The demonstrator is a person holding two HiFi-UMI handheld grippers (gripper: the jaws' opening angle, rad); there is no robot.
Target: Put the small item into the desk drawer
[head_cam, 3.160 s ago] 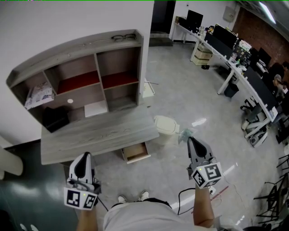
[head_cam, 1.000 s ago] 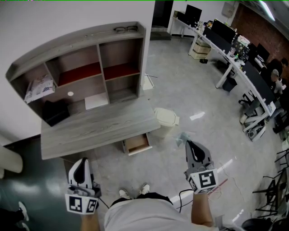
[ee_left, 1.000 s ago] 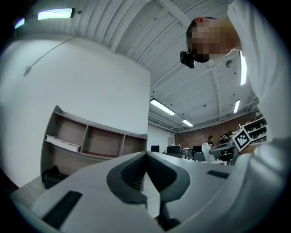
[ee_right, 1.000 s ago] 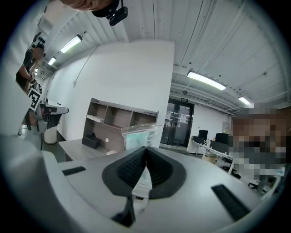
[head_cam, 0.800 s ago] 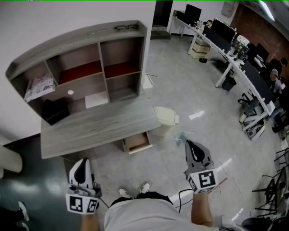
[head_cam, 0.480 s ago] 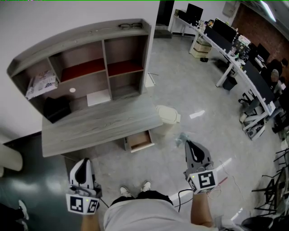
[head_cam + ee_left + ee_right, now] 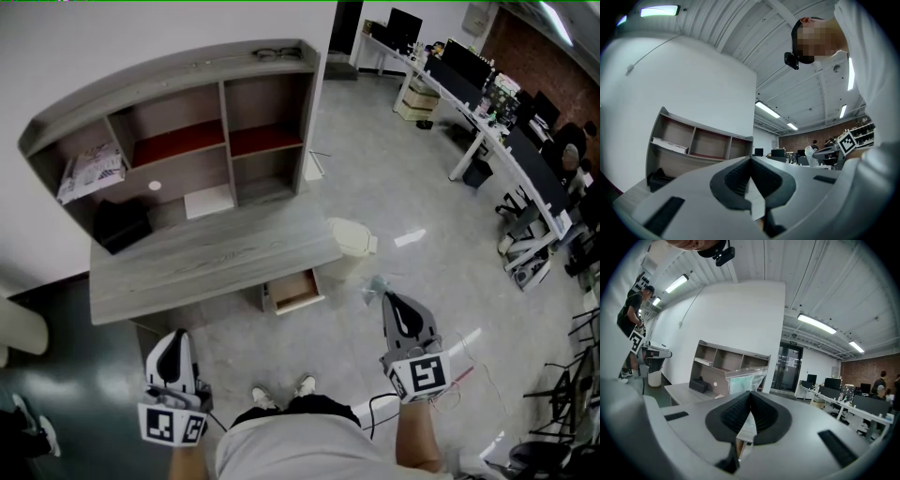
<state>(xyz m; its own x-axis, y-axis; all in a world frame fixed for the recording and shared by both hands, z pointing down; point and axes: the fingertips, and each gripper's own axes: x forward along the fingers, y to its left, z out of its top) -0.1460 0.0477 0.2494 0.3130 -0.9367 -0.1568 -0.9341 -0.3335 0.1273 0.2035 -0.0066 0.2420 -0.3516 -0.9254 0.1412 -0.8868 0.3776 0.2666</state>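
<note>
My right gripper [image 7: 386, 299] is shut on a small clear plastic bag [image 7: 376, 284] that sticks out past its tips over the floor. In the right gripper view the bag [image 7: 746, 378] shows pale green contents above the closed jaws of the right gripper [image 7: 750, 394]. The desk drawer [image 7: 293, 291] stands pulled open under the front right of the grey desk [image 7: 216, 259], ahead and to the left of the bag. My left gripper [image 7: 172, 337] hangs low at the left, and in its own view the left gripper [image 7: 751, 158] has its jaws together with nothing between them.
A hutch with shelves [image 7: 178, 122] stands on the desk, with glasses [image 7: 275, 53] on top and a black box [image 7: 122, 226] below. A pale bin [image 7: 354, 239] sits beside the desk's right end. Office desks with monitors [image 7: 487, 112] line the far right. The person's shoes [image 7: 281, 394] are on the floor.
The head view has drifted, so the desk and drawer sit slightly further right in the picture. Both grippers hold nearly the same places, the right still gripping the bag.
</note>
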